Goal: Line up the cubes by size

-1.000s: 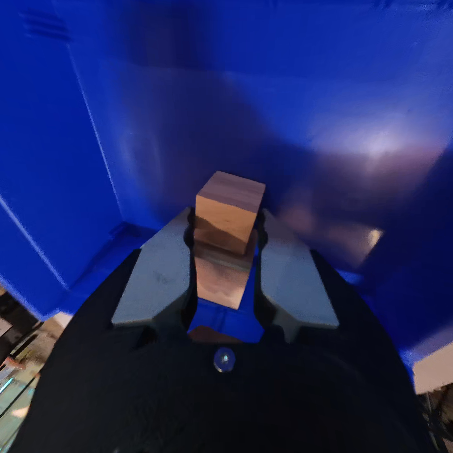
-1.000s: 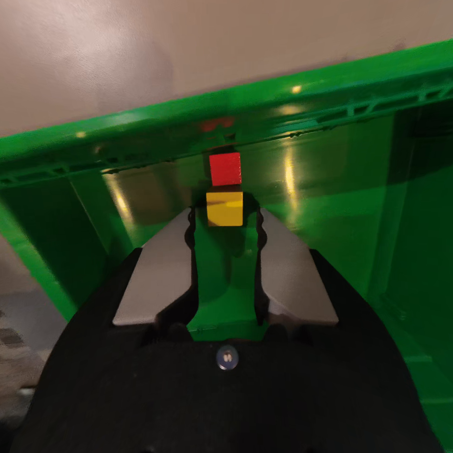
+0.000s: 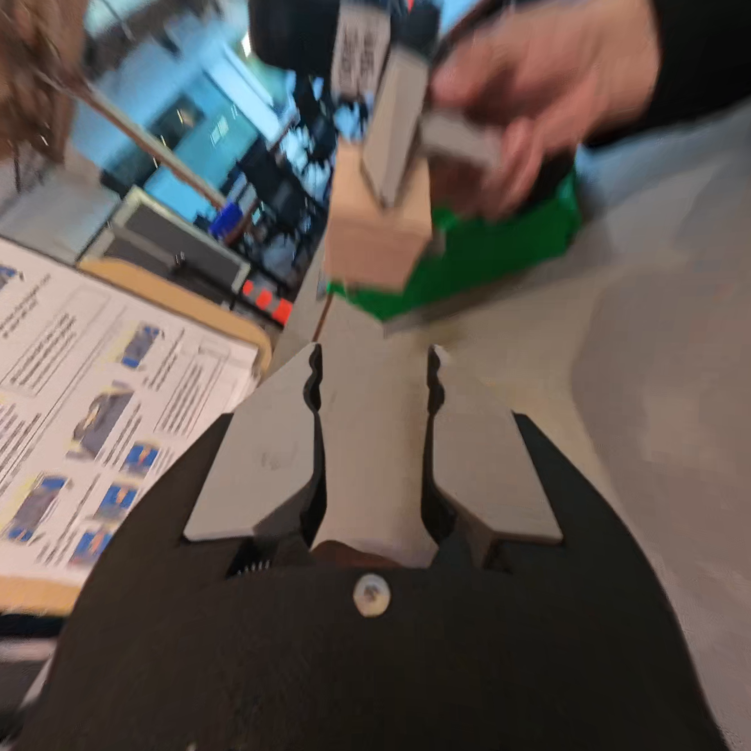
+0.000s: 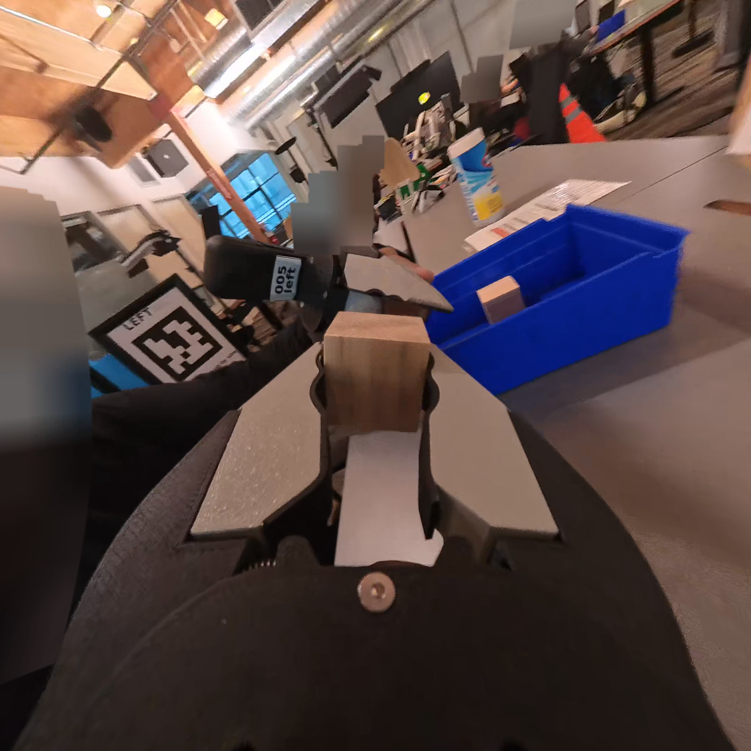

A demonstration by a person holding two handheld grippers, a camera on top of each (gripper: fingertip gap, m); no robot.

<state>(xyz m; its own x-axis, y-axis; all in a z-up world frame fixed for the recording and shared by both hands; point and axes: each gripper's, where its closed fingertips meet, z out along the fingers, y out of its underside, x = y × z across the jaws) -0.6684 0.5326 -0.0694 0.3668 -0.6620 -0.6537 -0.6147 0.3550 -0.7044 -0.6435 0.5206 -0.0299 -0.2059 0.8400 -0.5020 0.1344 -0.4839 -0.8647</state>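
Your right gripper (image 4: 376, 365) pinches the wooden cube (image 4: 376, 376) only at its fingertips, left gripper (image 3: 374, 365) spread and empty, so a quick swing risks twisting it loose.

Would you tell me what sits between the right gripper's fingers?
A wooden cube, clamped between the right gripper's fingers, clearest in the right wrist view.

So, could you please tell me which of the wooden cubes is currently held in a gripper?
The larger wooden cube, clamped in the right gripper above the table; the smaller wooden cube sits loose inside the blue bin.
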